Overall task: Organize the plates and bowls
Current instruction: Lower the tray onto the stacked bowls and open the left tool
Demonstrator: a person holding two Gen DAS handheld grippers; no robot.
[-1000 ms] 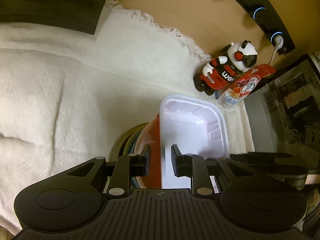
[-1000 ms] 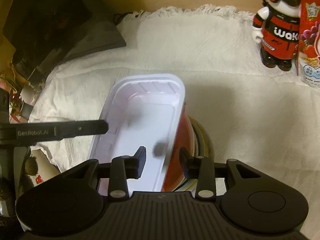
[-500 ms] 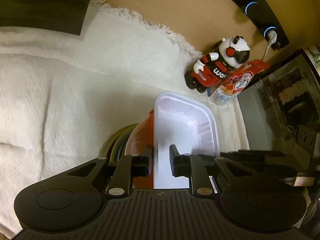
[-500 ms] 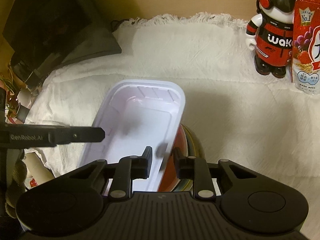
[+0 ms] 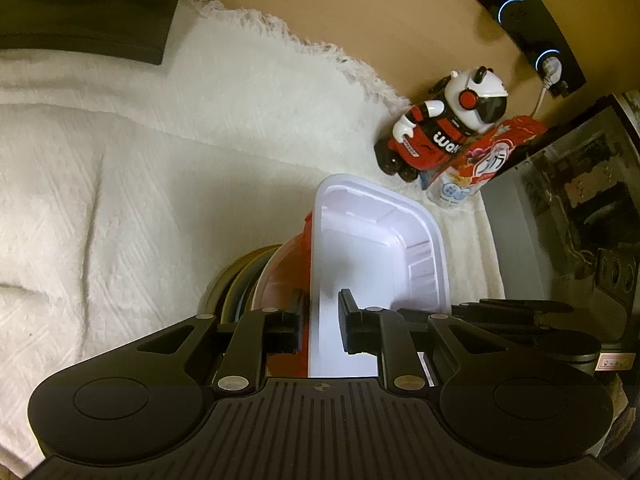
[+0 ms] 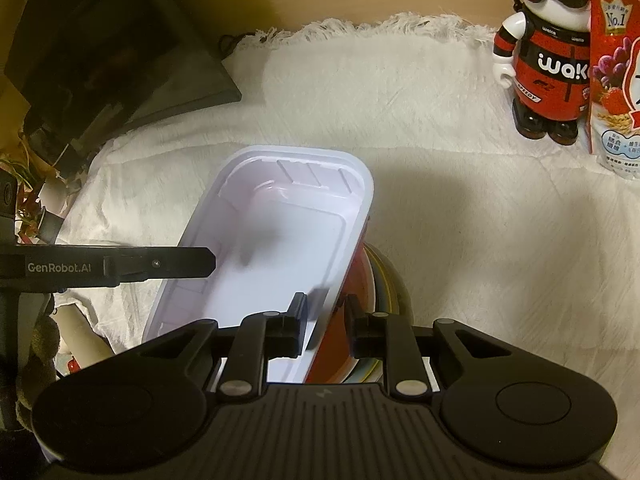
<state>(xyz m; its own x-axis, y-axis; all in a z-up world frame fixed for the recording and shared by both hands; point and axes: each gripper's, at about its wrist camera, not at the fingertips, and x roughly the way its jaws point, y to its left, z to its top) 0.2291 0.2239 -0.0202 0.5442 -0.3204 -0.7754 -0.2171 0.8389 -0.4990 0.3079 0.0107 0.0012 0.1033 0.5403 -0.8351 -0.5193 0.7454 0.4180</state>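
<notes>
White plastic tray [image 5: 372, 248], seated on stacked bowls [image 5: 256, 276], was clamped at opposite rims as left gripper [image 5: 320, 314] and right gripper [image 6: 324, 316] had just closed, readying a two-handed lift.

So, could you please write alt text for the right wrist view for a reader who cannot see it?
The right gripper has its jaws shut on the near right rim of a white rectangular tray, which sits on a stack of red and coloured bowls on a white cloth. A toy robot figure stands far right.
</notes>
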